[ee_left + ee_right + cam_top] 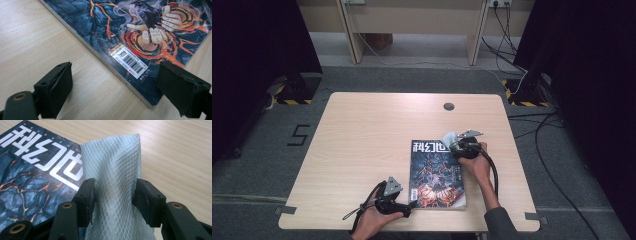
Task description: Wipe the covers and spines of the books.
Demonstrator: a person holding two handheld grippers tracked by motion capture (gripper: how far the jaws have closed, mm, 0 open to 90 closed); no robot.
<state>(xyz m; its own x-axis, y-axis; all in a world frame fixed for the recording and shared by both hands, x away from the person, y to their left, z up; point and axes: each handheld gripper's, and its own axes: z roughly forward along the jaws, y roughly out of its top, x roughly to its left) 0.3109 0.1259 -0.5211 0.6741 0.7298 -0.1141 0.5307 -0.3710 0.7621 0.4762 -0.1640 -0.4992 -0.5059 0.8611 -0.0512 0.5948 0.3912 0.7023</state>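
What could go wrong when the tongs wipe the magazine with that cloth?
1. The magazine lies loose on the table. The left tongs stand open around its corner without pinching it, so a wipe might push it askew.
2. The right tongs pinch only a narrow bunch of the cloth, so it might slip out when dragged.
3. The black jaws might rub the glossy cover if pressed too low.

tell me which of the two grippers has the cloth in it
The right gripper, at the magazine's top right corner: jaws shut on the white cloth. The left gripper is open.
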